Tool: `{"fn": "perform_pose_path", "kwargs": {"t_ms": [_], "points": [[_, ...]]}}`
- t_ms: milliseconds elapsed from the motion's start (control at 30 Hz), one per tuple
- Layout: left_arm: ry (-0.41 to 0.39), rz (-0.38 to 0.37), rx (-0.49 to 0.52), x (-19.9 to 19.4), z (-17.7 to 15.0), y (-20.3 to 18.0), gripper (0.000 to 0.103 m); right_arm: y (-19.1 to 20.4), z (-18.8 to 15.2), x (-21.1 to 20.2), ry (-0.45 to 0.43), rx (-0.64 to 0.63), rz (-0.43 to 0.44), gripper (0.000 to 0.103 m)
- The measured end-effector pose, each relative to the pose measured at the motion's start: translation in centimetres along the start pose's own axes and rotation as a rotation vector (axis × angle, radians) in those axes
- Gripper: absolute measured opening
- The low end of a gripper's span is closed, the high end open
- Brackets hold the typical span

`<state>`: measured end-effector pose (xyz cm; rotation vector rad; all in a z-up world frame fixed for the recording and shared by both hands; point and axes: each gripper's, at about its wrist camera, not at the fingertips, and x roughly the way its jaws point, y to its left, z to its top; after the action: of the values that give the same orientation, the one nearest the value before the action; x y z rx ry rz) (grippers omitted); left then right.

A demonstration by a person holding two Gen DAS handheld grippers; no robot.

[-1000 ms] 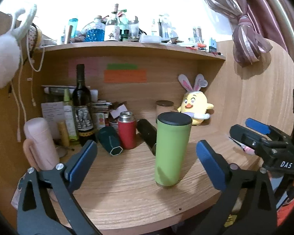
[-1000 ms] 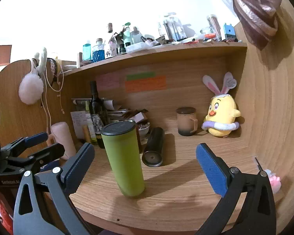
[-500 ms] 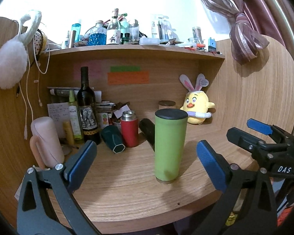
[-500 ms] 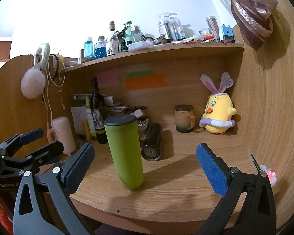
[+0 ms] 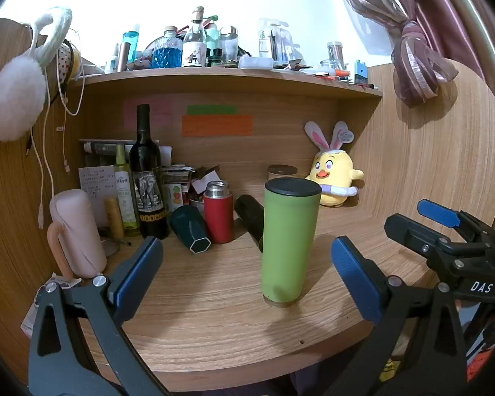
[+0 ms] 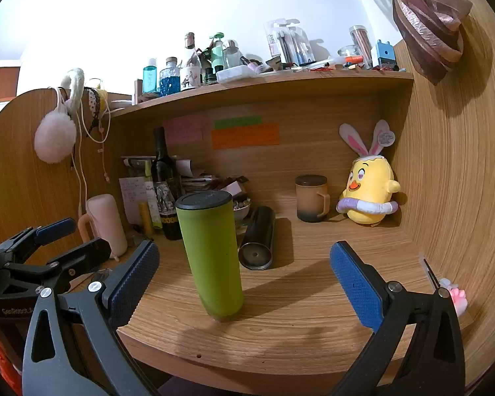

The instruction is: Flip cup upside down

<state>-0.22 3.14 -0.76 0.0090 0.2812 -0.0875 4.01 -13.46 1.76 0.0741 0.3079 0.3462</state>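
A tall green cup (image 5: 288, 244) with a black end on top stands on the wooden desk (image 5: 214, 313), near its front edge; it also shows in the right wrist view (image 6: 213, 254). My left gripper (image 5: 246, 275) is open and empty, its blue pads in front of the cup and apart from it. My right gripper (image 6: 244, 283) is open and empty too, with the cup nearer its left pad. The right gripper shows at the right of the left wrist view (image 5: 442, 227), and the left gripper at the left of the right wrist view (image 6: 59, 241).
A black flask (image 6: 257, 237) lies on its side behind the cup. Further back stand a red flask (image 5: 218, 211), a dark teal cup (image 5: 191, 231) on its side, a wine bottle (image 5: 147, 178), a pink mug (image 5: 77, 234), a brown mug (image 6: 312, 203) and a yellow plush chick (image 6: 369, 194).
Both grippers have drawn back slightly from the desk and risen a little. The cup has stayed in place, and both grippers have stayed open.
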Motion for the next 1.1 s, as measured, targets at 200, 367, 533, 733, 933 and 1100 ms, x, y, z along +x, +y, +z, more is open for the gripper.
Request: {"fn": "perform_pose_path", "kwargs": {"t_ms": [200, 367, 533, 733, 933, 1100], "points": [[0.001, -0.001, 0.0, 0.02, -0.01, 0.01, 0.103, -0.02, 0.01, 0.01, 0.0, 0.0, -0.001, 0.103], [0.004, -0.001, -0.001, 0.05, -0.13, -0.02, 0.103, -0.1, 0.04, 0.0, 0.001, -0.001, 0.002, 0.103], [0.004, -0.001, 0.0, 0.03, -0.2, -0.1, 0.103, -0.14, 0.04, -0.03, 0.001, 0.0, 0.003, 0.103], [0.004, 0.0, -0.002, 0.02, -0.18, -0.15, 0.103, -0.14, 0.04, -0.03, 0.001, -0.001, 0.004, 0.103], [0.004, 0.0, -0.001, 0.03, -0.17, -0.14, 0.103, -0.17, 0.04, -0.01, 0.001, -0.001, 0.003, 0.103], [0.006, 0.0, -0.001, 0.04, -0.21, -0.14, 0.103, -0.25, 0.03, 0.0, 0.002, -0.001, 0.004, 0.103]]}}
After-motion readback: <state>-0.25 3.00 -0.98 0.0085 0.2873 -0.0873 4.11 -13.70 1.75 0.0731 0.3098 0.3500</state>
